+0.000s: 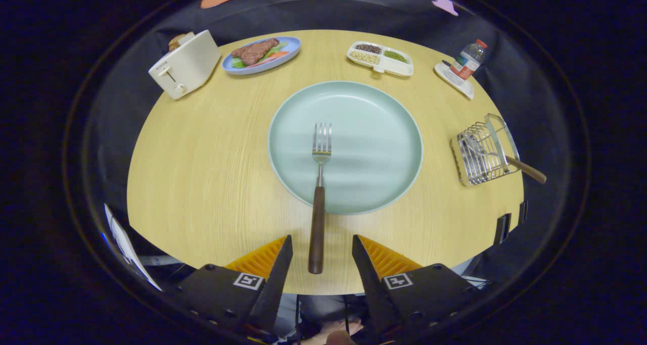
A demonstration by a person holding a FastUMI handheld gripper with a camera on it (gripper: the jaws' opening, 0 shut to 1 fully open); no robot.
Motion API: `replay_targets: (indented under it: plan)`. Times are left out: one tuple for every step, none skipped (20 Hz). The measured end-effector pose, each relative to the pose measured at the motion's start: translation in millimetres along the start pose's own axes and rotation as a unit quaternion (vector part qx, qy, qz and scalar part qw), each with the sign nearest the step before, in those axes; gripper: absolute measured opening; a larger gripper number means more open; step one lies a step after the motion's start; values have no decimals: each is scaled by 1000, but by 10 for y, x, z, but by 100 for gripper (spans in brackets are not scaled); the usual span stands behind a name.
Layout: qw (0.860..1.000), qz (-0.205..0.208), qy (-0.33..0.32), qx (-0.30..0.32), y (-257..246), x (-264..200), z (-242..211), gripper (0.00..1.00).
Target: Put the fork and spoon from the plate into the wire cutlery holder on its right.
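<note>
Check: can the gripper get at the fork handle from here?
Probably yes. The gripper is open, with the fork handle's end lying between its fingers, off the plate; nothing blocks it.

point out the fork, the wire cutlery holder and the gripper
fork (318, 218), gripper view, on its handle
wire cutlery holder (480, 158), gripper view, on its wire side
gripper (322, 246), gripper view, midway between its open fingertips
</note>
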State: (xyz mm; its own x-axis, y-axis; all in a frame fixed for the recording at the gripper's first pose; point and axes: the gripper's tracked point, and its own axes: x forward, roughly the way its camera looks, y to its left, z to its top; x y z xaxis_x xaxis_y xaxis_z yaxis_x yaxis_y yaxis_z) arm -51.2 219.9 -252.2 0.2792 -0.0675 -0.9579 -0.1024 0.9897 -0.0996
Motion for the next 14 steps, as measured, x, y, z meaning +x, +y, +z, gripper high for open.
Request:
replay_targets:
  plan:
    - [1000,-2,3,-4,-1,18,-20,68]
    - [1000,-4,7,-5,-2,37,-38,66]
    - [1000,-4,9,-5,1,66,-55,60]
    - [1000,-9,13,-2,-14,88,-60,54]
    - [1000,-7,15,0,-10,98,-63,48]
    - [1000,-3,19,1,-8,109,-73,43]
    - [1000,1,25,2,1,124,-86,43]
    - [1000,6,29,2,16,132,-90,43]
    - [999,13,32,6,47,161,-101,43]
    - [999,17,39,2,55,160,-130,23]
    - [999,16,41,-1,41,167,-132,23]
    - [999,-3,46,0,-22,179,-177,24]
    - [999,-1,42,3,-21,172,-122,17]
    - [999,0,44,-1,-23,195,-113,10]
